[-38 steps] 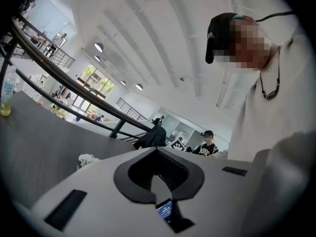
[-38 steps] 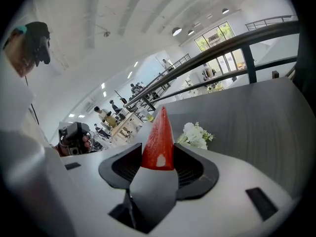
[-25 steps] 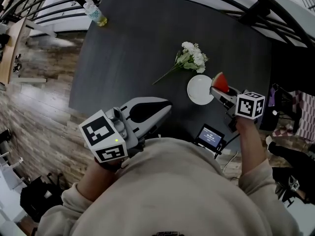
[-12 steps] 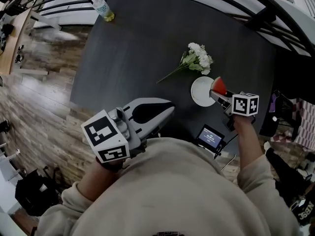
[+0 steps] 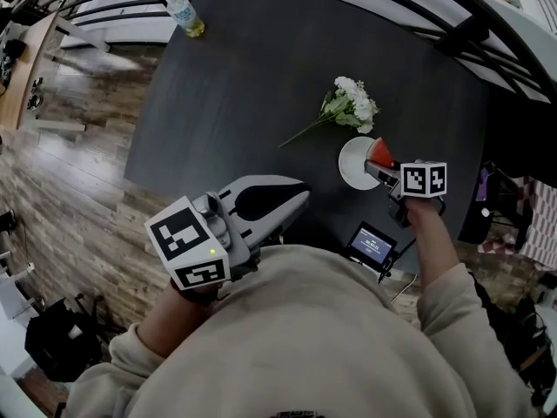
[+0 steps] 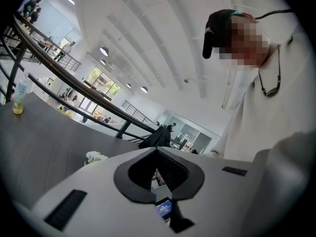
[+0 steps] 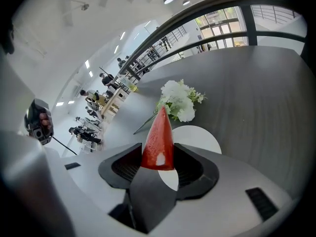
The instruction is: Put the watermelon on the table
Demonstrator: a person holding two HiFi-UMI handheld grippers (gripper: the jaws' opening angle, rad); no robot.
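Note:
A red watermelon wedge stands point-up between the jaws of my right gripper, which is shut on it. In the head view the watermelon hangs over the right edge of a small white plate on the dark table. The plate lies just beyond the jaws in the right gripper view. My left gripper sits low near the table's near edge, held close to my body. Its jaws meet at the tip with nothing between them.
A bunch of white flowers lies just beyond the plate. A plastic bottle stands at the table's far left corner. A small device with a lit screen sits at the near edge. Railings run behind the table; wood floor lies left.
My right gripper has drifted a little left and away with the watermelon, bringing it over the plate's right edge. The left gripper has hardly moved.

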